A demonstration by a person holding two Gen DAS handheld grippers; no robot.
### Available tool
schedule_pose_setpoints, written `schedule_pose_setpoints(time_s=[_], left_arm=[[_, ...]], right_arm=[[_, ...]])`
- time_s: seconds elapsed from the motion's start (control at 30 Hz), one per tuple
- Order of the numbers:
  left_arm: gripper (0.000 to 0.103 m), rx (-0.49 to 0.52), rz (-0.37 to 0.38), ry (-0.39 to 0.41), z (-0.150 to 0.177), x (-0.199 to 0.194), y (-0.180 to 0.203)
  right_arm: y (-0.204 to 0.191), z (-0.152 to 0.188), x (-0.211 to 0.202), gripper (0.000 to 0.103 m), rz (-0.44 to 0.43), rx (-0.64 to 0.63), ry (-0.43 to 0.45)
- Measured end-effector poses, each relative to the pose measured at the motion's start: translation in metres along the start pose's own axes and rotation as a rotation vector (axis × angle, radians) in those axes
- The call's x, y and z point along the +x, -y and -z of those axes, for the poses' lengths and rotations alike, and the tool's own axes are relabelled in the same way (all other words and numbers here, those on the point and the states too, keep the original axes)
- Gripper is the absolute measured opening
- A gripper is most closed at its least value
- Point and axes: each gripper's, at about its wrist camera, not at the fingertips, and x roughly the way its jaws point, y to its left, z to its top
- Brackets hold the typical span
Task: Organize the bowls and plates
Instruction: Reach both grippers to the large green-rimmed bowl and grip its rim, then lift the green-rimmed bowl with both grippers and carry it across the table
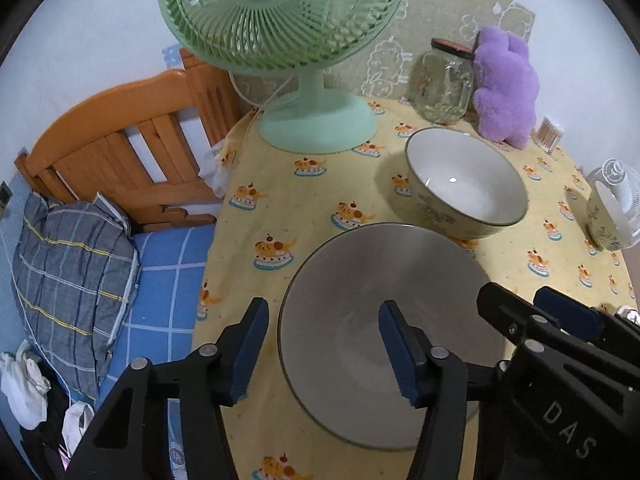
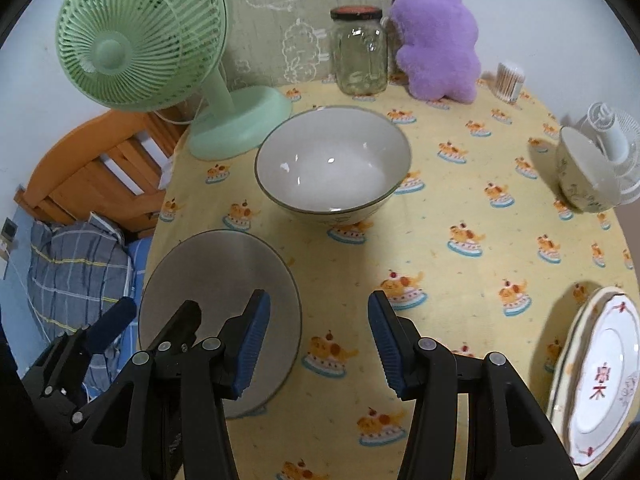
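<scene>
Left gripper (image 1: 322, 350) hangs wide open over the grey bowl (image 1: 384, 320) at the counter's (image 1: 304, 208) left edge, one finger inside, one outside. I'd close squarely on that rim before lifting. Further right sits the white bowl (image 2: 334, 166); the right gripper (image 2: 318, 344) hovers low, open and empty, with stacked plates (image 2: 600, 376) far right.

My view is evenly lit and soft; glare spots glint inside the white bowl (image 2: 333, 168), it casts a shadow on the tablecloth (image 2: 460, 264), and fisheye bending curves the edges.
</scene>
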Motion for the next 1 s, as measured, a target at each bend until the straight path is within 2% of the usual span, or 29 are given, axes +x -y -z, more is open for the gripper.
schedule_pose_setpoints(time_s=[0.07,0.17,0.4,1.0], left_arm=[[0.051,0.004,-0.002,-0.005,-0.001,0.006,-0.001],[0.046,0.004,0.010,-0.023,-0.001,0.015,-0.001],[0.043,0.007,0.011,-0.039,-0.003,0.021,-0.003],[0.042,-0.020,0.037,-0.067,0.005,0.006,-0.001]], right_arm=[[-0.003,-0.001,0.007,0.054,0.008,-0.004,-0.004],[-0.008,-0.002,0.015,0.045,0.002,-0.013,-0.014],[-0.016,-0.004,0.024,0.027,-0.030,-0.021,-0.023],[-0.015,0.004,0.006,0.027,-0.010,-0.034,-0.034]])
